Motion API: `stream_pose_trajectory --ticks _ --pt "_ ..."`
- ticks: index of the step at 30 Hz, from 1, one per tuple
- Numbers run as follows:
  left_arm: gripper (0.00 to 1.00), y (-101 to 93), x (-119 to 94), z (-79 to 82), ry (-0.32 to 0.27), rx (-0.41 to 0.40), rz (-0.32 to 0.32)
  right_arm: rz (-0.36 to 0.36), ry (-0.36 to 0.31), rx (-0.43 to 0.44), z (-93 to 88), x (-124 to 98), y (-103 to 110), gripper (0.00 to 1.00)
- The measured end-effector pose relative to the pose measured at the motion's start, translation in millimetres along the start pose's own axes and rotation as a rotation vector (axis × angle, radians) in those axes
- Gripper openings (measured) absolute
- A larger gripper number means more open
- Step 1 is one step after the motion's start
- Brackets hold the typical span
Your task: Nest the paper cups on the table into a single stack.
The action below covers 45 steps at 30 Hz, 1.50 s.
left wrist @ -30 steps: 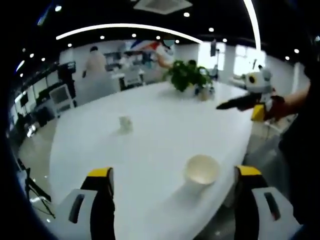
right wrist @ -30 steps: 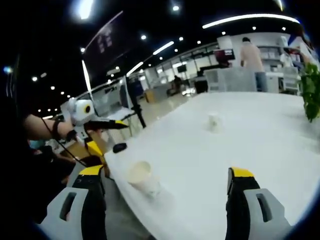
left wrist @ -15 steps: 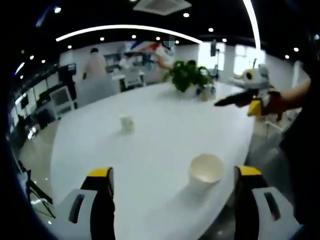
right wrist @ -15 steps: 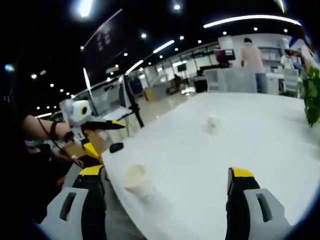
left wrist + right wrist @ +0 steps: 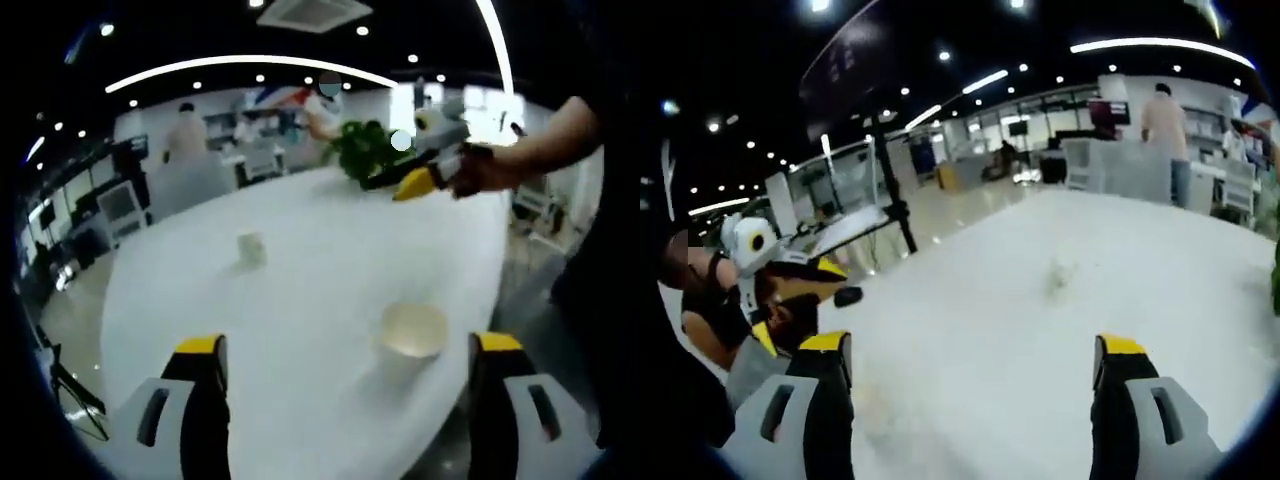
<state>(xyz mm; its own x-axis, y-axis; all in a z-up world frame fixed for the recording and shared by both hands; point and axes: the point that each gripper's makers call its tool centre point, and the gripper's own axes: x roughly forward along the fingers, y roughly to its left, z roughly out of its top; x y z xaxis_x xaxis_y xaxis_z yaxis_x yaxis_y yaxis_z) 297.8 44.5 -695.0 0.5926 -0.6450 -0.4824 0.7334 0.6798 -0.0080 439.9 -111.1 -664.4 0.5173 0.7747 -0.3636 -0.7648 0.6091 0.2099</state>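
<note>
1. Left gripper view: left gripper (image 5: pixel 345 395), grey jaws with yellow tips, spread wide and holding nothing, low over the large white oval table (image 5: pixel 300 260).
2. Near white paper cup (image 5: pixel 411 338) stands upright, mouth up, near the table's near edge, between the jaws and closer to the right-hand one; not touching either.
3. Far small white paper cup (image 5: pixel 250 249) stands alone toward the table's middle, well apart from the near cup.
4. Right gripper (image 5: pixel 405 185) enters from the right, held in a person's hand (image 5: pixel 480 172), over the table's far side by a green leafy potted plant (image 5: pixel 362 149); cannot tell its jaw state here.
5. Right gripper view, blurred: right gripper's (image 5: pixel 970 395) own jaws spread, empty, above the table (image 5: pixel 1040 330). Small white cup (image 5: pixel 1060 275) is a smear ahead near the table's middle. Left gripper (image 5: pixel 790 285) at left, beside the table edge.
6. People stand in the background of the office.
</note>
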Motion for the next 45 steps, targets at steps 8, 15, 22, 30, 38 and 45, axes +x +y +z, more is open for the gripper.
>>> stream_pose_trajectory --ticks 8,15,22,30,38,45 --pt "0.99 3.1 1.9 2.3 -0.024 -0.034 0.004 -0.019 0.044 -0.039 14.8 55.0 -45.5 0.95" --pt "0.99 12.6 5.7 -3.8 -0.028 -0.06 0.014 -0.014 0.106 -0.077 5.3 101.7 -68.9 0.88" --pt "0.99 12.6 10.5 -12.2 -0.02 -0.097 0.027 -0.034 0.133 -0.104 -2.7 134.3 -97.6 0.85" --pt "0.99 7.8 10.7 -21.1 0.002 -0.116 0.031 -0.049 0.175 -0.124 -11.3 165.2 -124.8 0.77" --pt "0.99 -1.3 11.8 -21.8 0.007 -0.131 0.036 -0.063 0.195 -0.112 -15.0 182.2 -150.6 0.66" --pt "0.99 -5.8 12.8 -24.1 0.01 -0.148 0.04 -0.055 0.236 -0.157 -17.8 197.2 -145.3 0.64"
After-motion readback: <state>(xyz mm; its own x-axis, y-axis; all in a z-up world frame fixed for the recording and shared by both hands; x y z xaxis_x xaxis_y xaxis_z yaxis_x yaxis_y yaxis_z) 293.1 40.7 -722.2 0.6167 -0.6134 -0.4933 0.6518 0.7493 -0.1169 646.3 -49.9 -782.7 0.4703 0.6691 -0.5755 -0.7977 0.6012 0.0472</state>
